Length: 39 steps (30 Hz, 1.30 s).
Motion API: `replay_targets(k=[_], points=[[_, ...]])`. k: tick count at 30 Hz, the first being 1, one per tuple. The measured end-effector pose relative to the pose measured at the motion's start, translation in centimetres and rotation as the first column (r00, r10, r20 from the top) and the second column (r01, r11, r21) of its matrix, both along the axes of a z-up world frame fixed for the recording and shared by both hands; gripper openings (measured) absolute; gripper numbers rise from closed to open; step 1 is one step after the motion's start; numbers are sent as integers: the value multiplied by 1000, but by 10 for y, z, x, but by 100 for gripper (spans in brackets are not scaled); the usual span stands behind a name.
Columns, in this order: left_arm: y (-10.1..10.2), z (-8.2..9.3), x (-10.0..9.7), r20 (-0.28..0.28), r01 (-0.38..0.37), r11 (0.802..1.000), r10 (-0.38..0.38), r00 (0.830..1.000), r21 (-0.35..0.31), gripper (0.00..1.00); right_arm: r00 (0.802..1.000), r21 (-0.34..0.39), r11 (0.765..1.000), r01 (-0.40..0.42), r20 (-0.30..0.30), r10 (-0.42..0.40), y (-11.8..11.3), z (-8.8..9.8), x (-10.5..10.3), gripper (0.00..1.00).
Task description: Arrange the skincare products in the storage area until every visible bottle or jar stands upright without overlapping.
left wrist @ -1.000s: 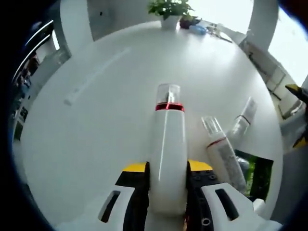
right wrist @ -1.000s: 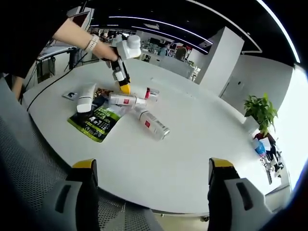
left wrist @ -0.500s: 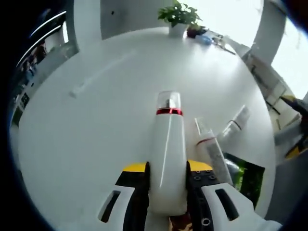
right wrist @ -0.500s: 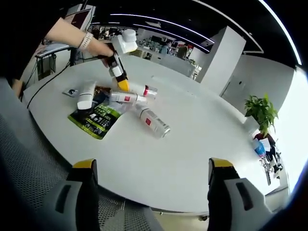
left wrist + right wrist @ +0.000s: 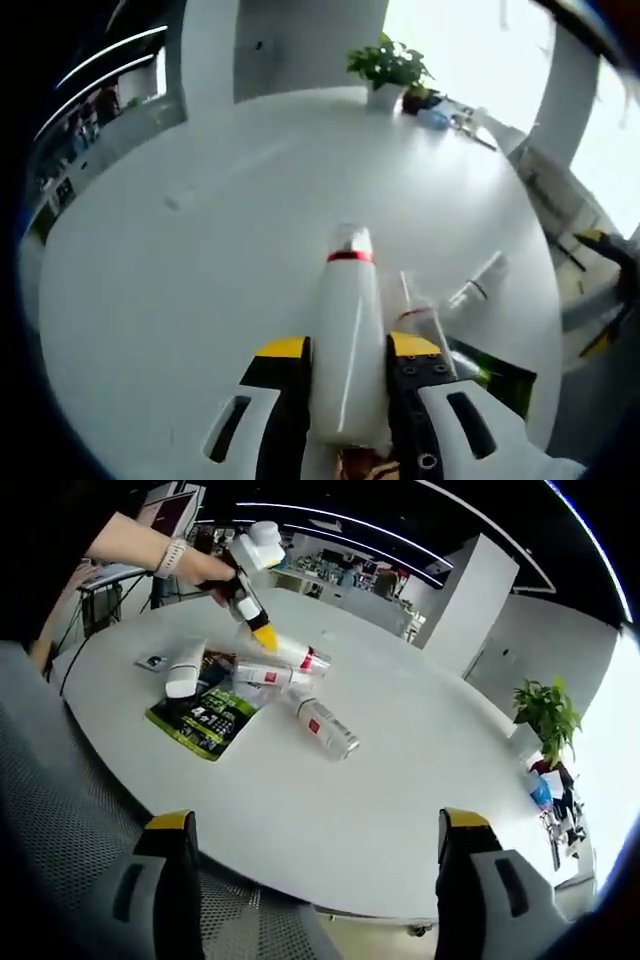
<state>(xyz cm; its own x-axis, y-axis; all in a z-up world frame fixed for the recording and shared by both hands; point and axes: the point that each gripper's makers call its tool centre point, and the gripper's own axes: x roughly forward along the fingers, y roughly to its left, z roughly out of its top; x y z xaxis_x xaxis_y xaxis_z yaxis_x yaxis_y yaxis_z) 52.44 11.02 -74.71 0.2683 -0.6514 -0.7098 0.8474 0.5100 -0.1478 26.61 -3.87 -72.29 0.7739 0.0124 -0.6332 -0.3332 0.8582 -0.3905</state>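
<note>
Left tool [image 5: 345,385] is clamping a white bottle [image 5: 347,350] between its yellow-tipped jaws; the bottle is pointing toward 12 o'clock in the left gripper view, its red band and clear cap farthest from the tool. In the right gripper view the same tool [image 5: 262,632] is showing at 11 o'clock, gripped by a person's hand [image 5: 205,568], with the white bottle [image 5: 293,654] tilting down toward the counter [image 5: 420,740].

Right tool [image 5: 310,880] is standing with jaws wide apart at 6 o'clock of its own view, gripping nothing, off the near edge of the counter.

On the white counter, a silver bottle [image 5: 325,727] with a red label is lying on its side near centre. Just beside it at 10 o'clock another bottle [image 5: 262,674] is lying flat, touching a green packet [image 5: 200,718]. A white tube [image 5: 183,669] is lying across the packet's far corner. A potted plant [image 5: 545,712] is standing at 3 o'clock, well apart from the products.
</note>
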Motion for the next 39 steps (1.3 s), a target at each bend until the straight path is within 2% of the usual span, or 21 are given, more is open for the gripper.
replay_targets(k=[3,5,9,12,14,16,17,18,20,22,26,27,28,29,31,34,39], points=[[0,5,-6,-1,-9,1000,9,1000,-11,24,1000,-2,1000,-9,3,9,0,4,0,99],[1,7,-10,-2,-14,1000,14,1000,-14,24,1000,26,1000,-5,13,4,-1,8,2,99],[5,7,-14,0,-14,1000,14,1000,3,24,998,189,982,21,48,-31,2,26,18,97],[7,7,-17,-10,-20,1000,20,1000,4,24,998,345,938,33,39,-50,9,39,33,87],[8,8,-18,-11,-19,1000,19,1000,6,24,997,397,918,18,59,-45,13,46,43,85],[9,8,-20,-13,-21,1000,22,1000,8,24,997,467,884,-5,75,-34,20,52,55,83],[9,9,-21,-14,-23,1000,24,1000,8,24,998,508,861,-5,60,-30,25,52,58,79],[9,9,-22,-17,-24,1000,24,1000,9,24,998,563,827,-4,53,-31,31,53,64,76],[9,10,-23,-18,-24,1000,24,1000,9,24,999,633,774,-8,38,-21,43,51,74,72],[9,10,-25,-19,-25,1000,25,1000,13,24,1000,674,738,-7,16,-6,53,45,82,72],[11,10,-29,-36,-32,999,32,999,16,24,1000,724,690,-4,-16,23,69,36,93,69],[11,10,-30,-39,-33,999,33,999,17,24,999,736,677,-10,-17,33,73,35,95,67],[11,10,-31,-40,-34,999,35,999,18,24,999,764,645,-9,-18,35,77,35,99,62],[11,11,-32,-40,-34,999,35,999,19,24,999,776,631,-5,-20,32,79,35,101,58],[12,11,-35,-43,-35,999,36,998,23,24,999,790,613,-12,-15,38,81,33,108,50],[12,13,-38,-47,-35,999,36,998,22,24,999,799,602,-13,-12,38,86,32,116,49],[13,14,-43,-57,-41,999,41,998,15,24,999,821,571,-17,-5,38,93,35,129,40]])
